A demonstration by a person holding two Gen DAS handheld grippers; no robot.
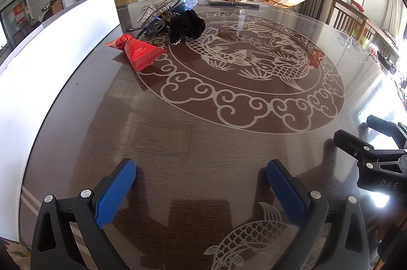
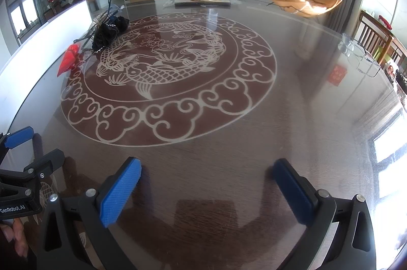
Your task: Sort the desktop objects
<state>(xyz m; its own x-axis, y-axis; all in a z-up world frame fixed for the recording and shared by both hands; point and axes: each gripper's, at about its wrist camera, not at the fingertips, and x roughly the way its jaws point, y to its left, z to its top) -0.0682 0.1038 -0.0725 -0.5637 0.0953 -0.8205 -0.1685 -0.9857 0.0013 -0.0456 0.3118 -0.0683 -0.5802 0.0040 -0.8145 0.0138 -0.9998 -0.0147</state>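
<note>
Left wrist view: left gripper (image 1: pixel 201 174) spread wide, empty, above the table (image 1: pixel 193 137); red packet (image 1: pixel 138 51), black fabric piece (image 1: pixel 187 26) and glittery hair clips (image 1: pixel 152 12) clustered far left, beside the white board (image 1: pixel 51 41).
Right wrist view: right gripper (image 2: pixel 207 174) likewise agape, empty; only here, clear glasses (image 2: pixel 360 55) at far right edge; fingers (image 2: pixel 15 235) visible.

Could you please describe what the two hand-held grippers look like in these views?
Both match: the left hand-held gripper and the right hand-held gripper have black plastic frames with triangular cut-outs and silver round pins at the joints. Each finger carries a blue pad with a fine ribbed texture. White lettering marks the black bodies: "GenRobot.AI" on the left, "DAS" on the right. No cables or sleeves show.
</note>
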